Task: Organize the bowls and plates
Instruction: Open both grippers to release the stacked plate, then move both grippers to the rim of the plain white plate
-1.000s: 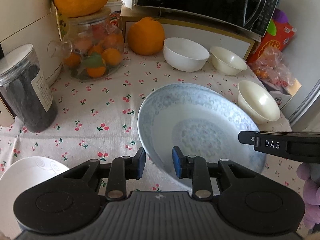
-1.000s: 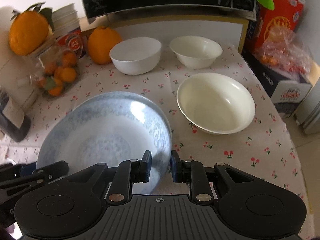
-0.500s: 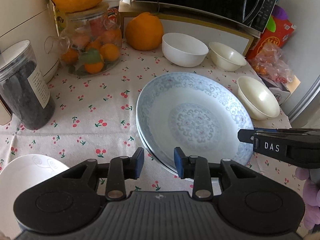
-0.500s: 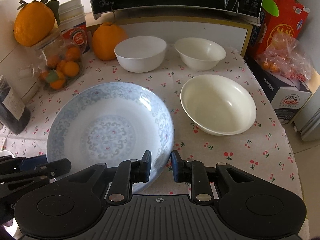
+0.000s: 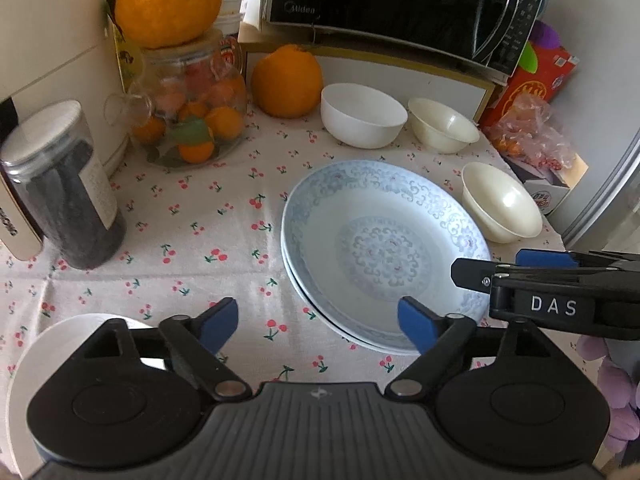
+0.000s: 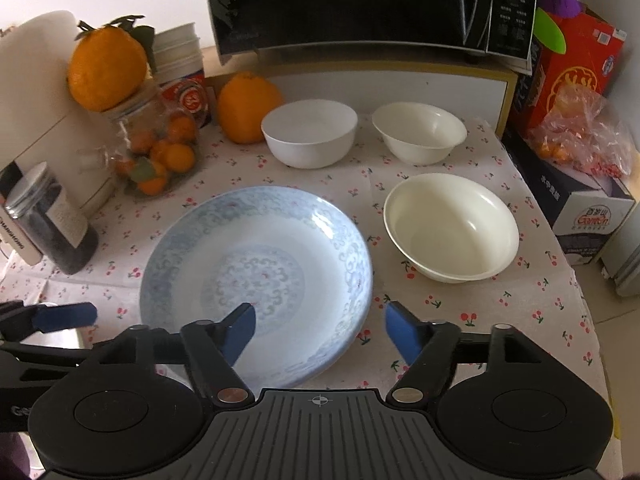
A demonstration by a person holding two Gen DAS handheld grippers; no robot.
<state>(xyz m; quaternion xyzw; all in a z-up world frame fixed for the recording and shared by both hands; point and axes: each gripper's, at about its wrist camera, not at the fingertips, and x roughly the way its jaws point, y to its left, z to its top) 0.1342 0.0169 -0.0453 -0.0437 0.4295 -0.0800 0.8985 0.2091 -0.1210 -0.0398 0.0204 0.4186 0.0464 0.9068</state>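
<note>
Both grippers, left gripper (image 5: 318,322) and right gripper (image 6: 320,330), are opening, releasing the blue-patterned plate (image 5: 384,248); it now rests stacked on another plate, centre frame. Bowls remain.

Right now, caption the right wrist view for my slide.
Right gripper opening over stacked blue-patterned plates, cream bowl alongside.

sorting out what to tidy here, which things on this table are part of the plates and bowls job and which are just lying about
Part of the job:
- blue patterned plates, two stacked
- white bowl
- small cream bowl
- large cream bowl
- white dish at the near left edge

Just lying about:
- glass jar of oranges
- big loose orange
- dark jar
- microwave
- red box
</note>
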